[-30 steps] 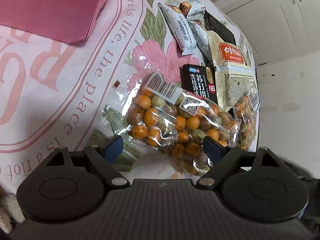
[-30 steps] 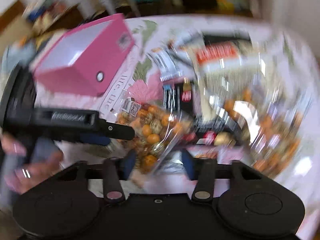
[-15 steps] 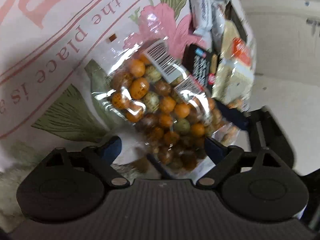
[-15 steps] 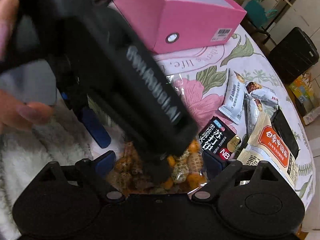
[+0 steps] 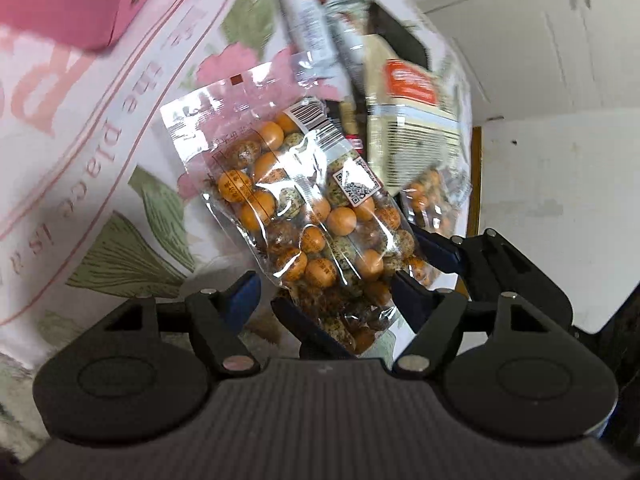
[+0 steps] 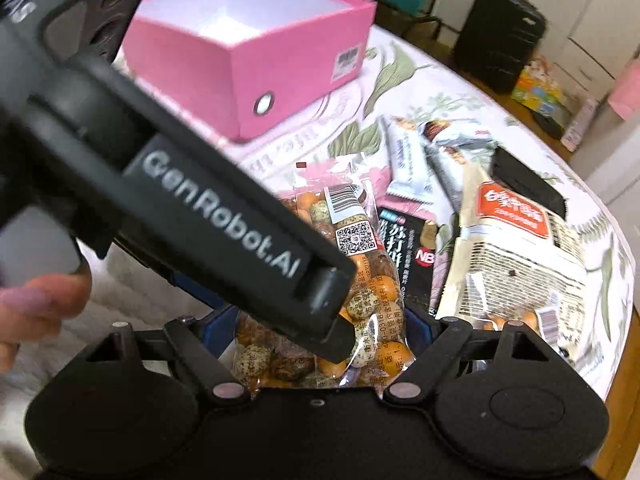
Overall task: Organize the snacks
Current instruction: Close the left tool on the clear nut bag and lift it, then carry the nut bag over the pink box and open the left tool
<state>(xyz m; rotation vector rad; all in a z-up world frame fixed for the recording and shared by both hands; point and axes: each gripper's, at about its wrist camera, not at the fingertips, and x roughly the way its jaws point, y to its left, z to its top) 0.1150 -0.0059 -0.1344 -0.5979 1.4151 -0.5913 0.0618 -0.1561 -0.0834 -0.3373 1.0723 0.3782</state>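
Nut bag (image 5: 316, 216) between both my grippers, at the table's near edge.
Left gripper (image 5: 324, 292) closing on its lower end, right gripper (image 6: 324, 320) closing round it too; grip unclear. Bag is light, crinkly, slippery, contents shift: take the bottom seam. Count: two nut bags, two white bars (image 6: 404, 160), one pink box (image 6: 256, 56).

The box (image 6: 256, 60) stands on the tablecloth (image 6: 420, 92), behind the bag of nuts (image 6: 360, 248). Right of that bag lie a dark packet (image 6: 412, 240) and a bigger pouch (image 6: 516, 240). Behind them lie wrapped bars (image 6: 408, 160).
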